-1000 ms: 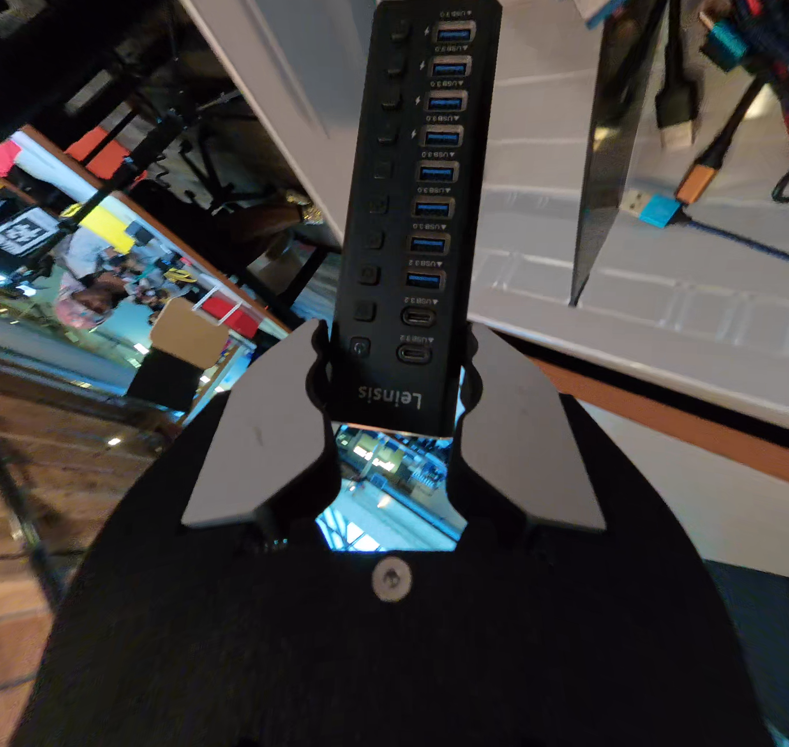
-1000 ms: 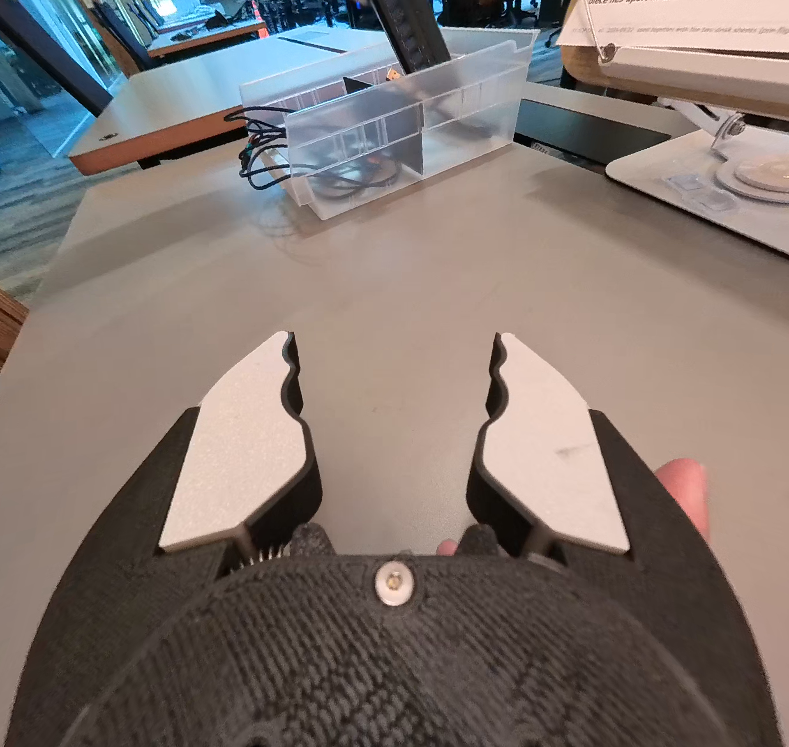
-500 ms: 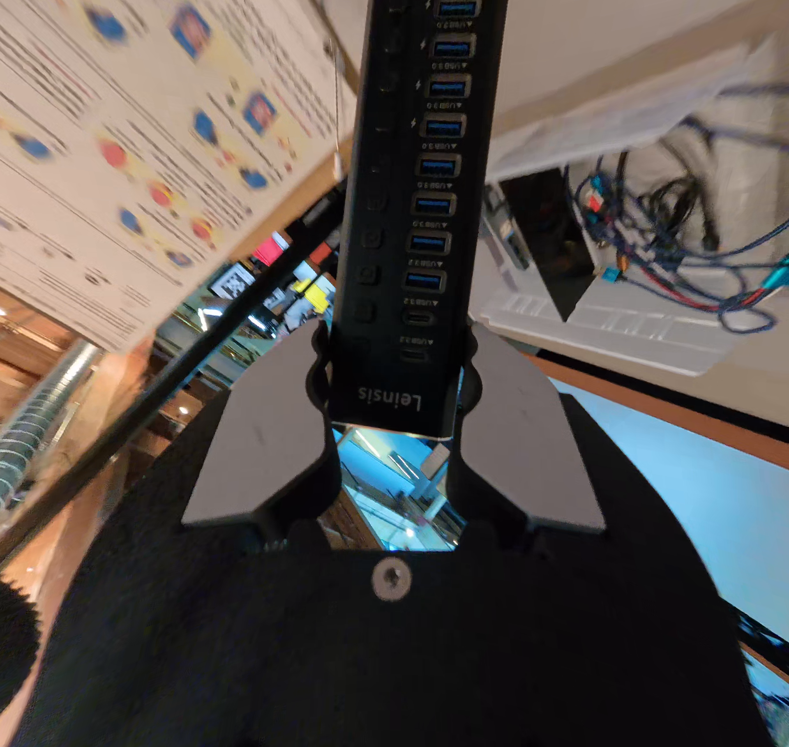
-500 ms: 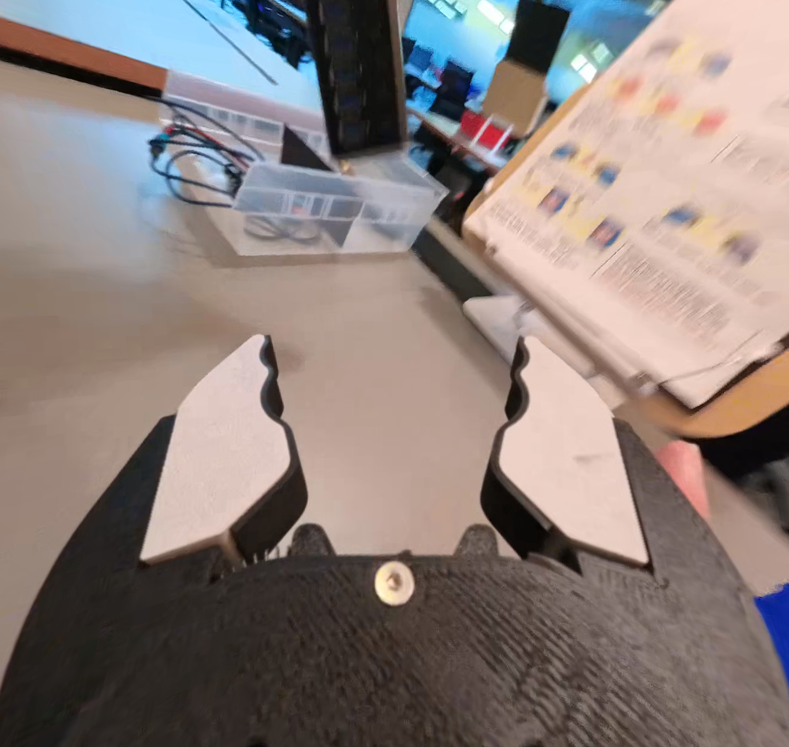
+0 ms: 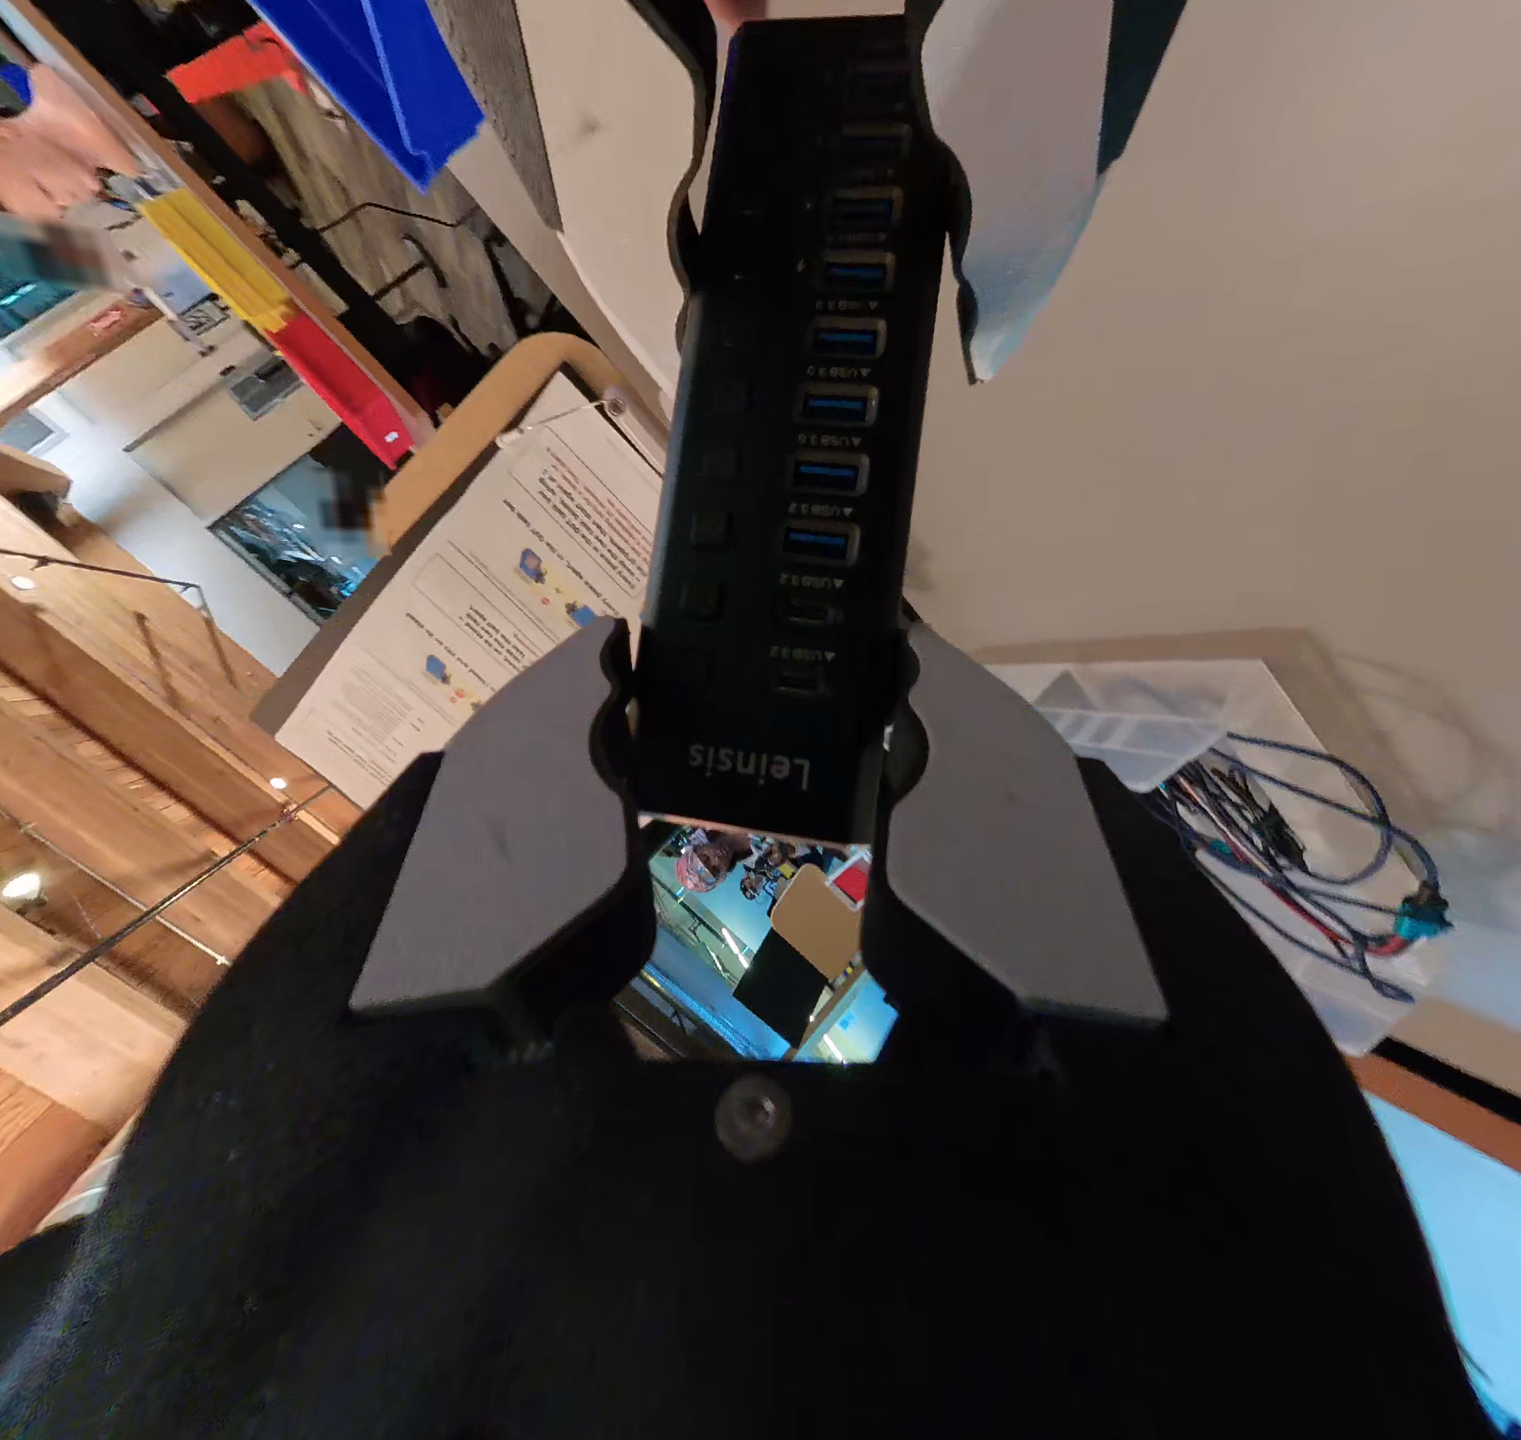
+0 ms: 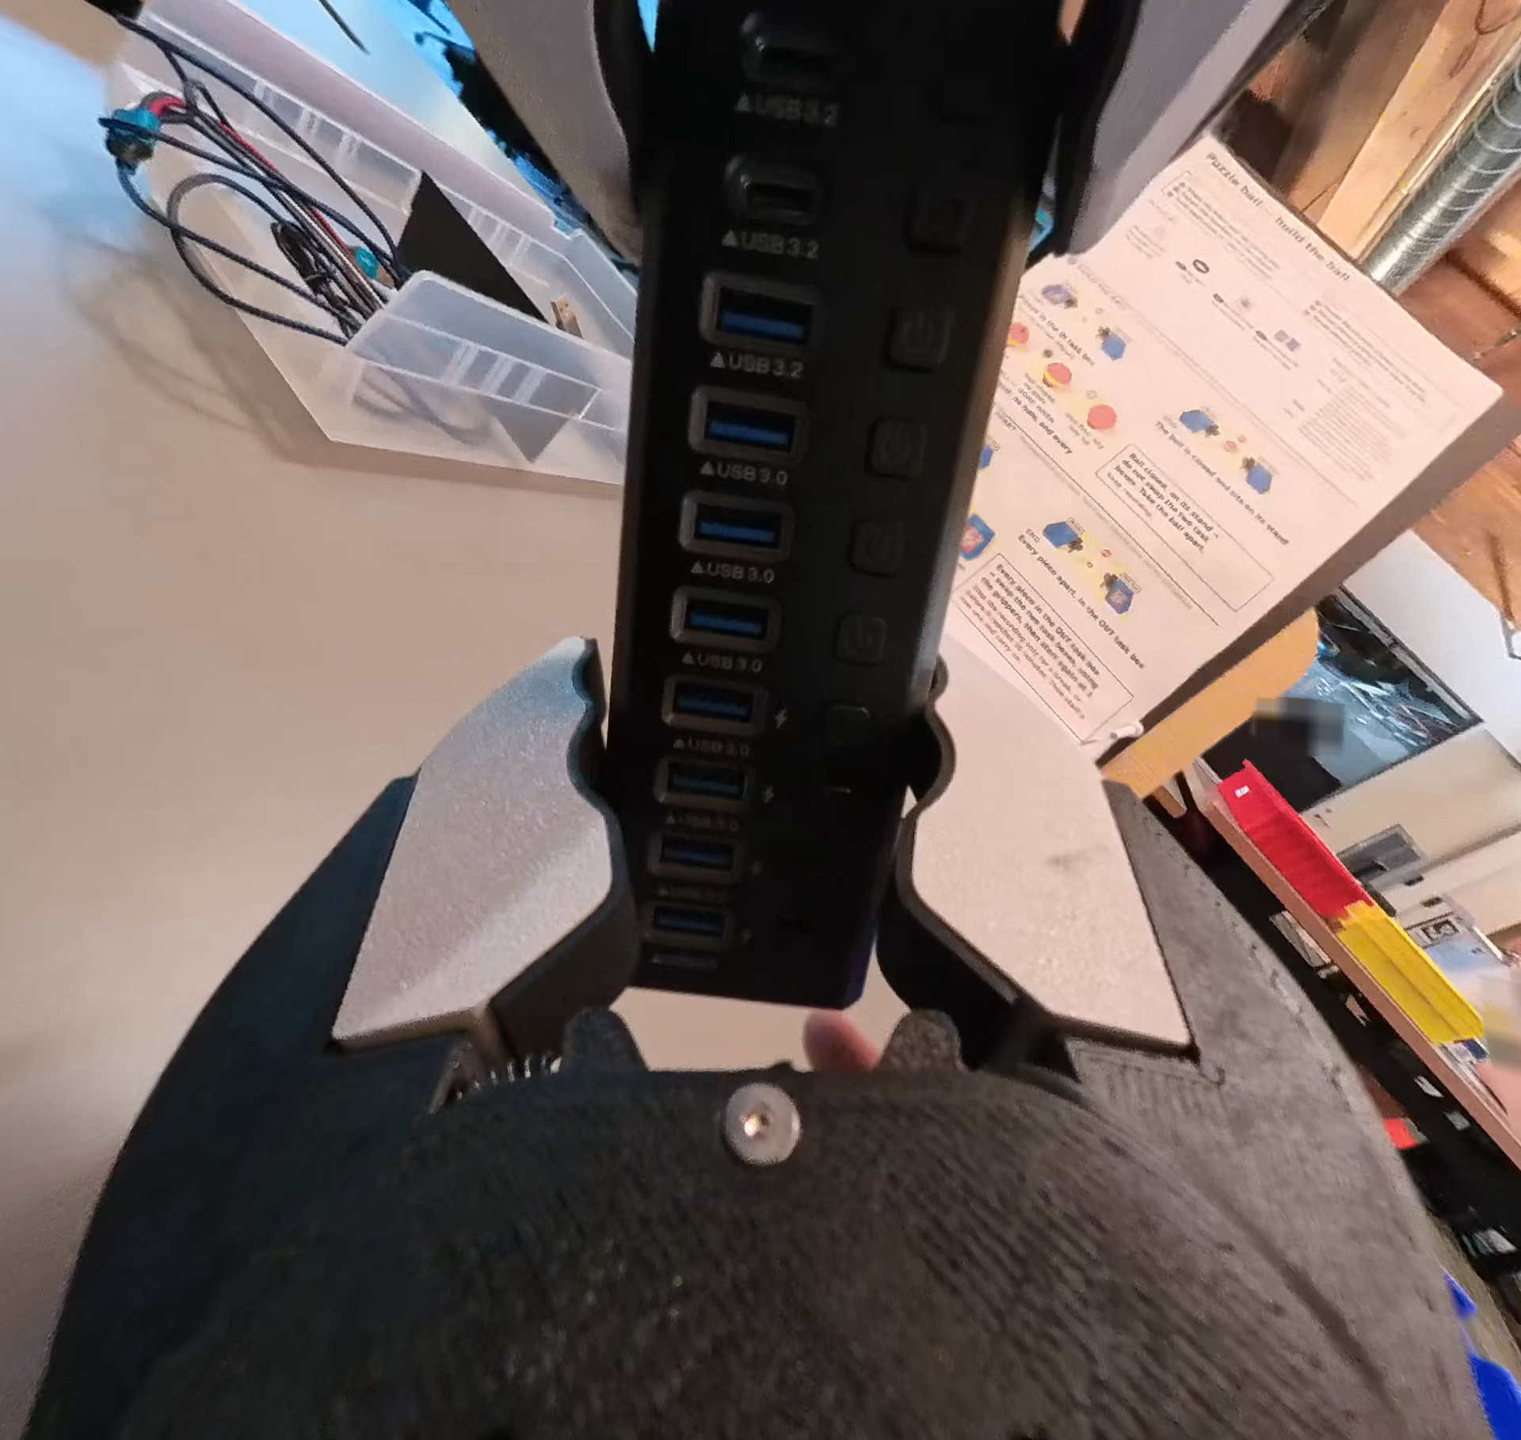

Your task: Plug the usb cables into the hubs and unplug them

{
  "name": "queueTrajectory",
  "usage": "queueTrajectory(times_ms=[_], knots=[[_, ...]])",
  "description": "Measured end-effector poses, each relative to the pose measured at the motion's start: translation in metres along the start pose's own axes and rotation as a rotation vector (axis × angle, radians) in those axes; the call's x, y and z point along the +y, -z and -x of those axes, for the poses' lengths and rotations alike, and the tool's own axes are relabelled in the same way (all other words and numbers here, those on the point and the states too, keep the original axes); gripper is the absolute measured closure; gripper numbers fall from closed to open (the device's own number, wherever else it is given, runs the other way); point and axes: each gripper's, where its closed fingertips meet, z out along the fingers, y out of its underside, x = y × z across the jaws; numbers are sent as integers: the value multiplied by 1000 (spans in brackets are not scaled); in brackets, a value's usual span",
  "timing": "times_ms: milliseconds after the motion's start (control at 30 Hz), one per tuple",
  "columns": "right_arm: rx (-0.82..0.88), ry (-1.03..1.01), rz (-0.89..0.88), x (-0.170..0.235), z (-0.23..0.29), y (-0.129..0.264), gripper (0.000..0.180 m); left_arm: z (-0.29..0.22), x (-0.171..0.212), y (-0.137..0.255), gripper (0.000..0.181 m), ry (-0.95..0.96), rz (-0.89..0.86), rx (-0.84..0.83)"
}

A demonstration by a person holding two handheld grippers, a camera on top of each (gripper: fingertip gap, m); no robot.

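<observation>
No cable is in any port of the hub [image 5: 790, 429] as far as we can see, so we judge the plugging and the unplugging are both still to do. The cables [image 6: 272, 207] lie in a tangle in and over the edge of a clear plastic bin [image 6: 461, 380] on the desk [image 6: 206, 619], well apart from the hub.

We hold the hub off the desk between both tools. The left tool [image 5: 761, 730] is clamped on the end with the two small oval ports. The right tool [image 6: 761, 816] has its fingers against the sides of the opposite end, and in the right wrist view it looks closed on the hub too. So the hub seems to be passing from one tool to the other, or being steadied by both.

The hub is a long, flat black bar. One row of blue-lined ports runs down its face, and a row of small square buttons runs beside them. A printed instruction sheet [image 6: 1193, 446] stands on a board behind.
</observation>
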Motion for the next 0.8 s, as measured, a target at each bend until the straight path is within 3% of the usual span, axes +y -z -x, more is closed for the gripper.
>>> queueTrajectory(times_ms=[33, 167, 267, 367, 467, 600, 700, 800], knots=[[-7, 10, 5, 2, 0, 2, 107, 0, -2, -1, 122, 20, -10, -14], [21, -48, 20, 10, -8, 12, 107, 14, -10, 8, 113, 246, -130, -174], [74, -122, 24, 17, -21, 21, 107, 28, 2, 30, 106, 759, -277, -254], [122, -100, 27, 16, -29, 27, 107, 20, -4, 41, 103, 1382, -609, -146], [121, -114, -34, 0, -20, 30, 107, 1, -24, 25, 97, 1751, -865, 41], [119, -127, -78, -12, -6, 33, 108, -3, -27, 5, 106, 2096, -1200, 157], [117, -180, -89, -8, -8, 38, 108, -12, -29, -14, 124, 2197, -1363, 314], [93, -179, -119, -13, -6, 43, 108, -16, -42, -29, 115, 2260, -1482, 452]])
